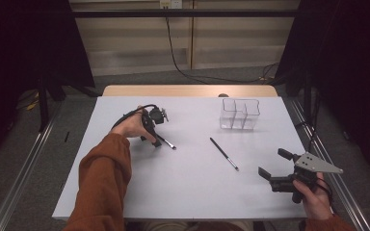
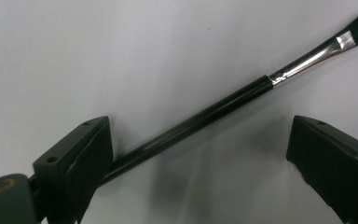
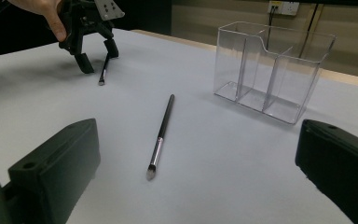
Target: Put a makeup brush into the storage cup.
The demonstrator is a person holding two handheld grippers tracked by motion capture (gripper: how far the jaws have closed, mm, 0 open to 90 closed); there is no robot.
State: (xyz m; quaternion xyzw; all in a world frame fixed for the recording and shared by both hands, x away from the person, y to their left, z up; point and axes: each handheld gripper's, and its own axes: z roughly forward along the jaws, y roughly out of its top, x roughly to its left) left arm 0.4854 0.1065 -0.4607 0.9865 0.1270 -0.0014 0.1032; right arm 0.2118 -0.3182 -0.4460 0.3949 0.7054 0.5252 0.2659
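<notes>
White tabletop (image 1: 188,187), dim room: left gripper (image 1: 155,131) straddling short black makeup brush (image 1: 166,141) near left edge, jaws open, not yet clamping. Right gripper (image 1: 275,166) waiting open by right edge. Longer black brush (image 1: 223,153) lying mid-table; clear three-compartment plastic organizer (image 1: 240,114) sitting empty near far right corner.

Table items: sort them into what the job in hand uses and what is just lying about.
In use:
- left gripper, jaws open astride the small brush
- small brush, lying flat on the table

Lying about:
- long brush, mid-table, untouched
- clear three-compartment holder, empty
- right gripper, open, held off near the table's edge
</notes>
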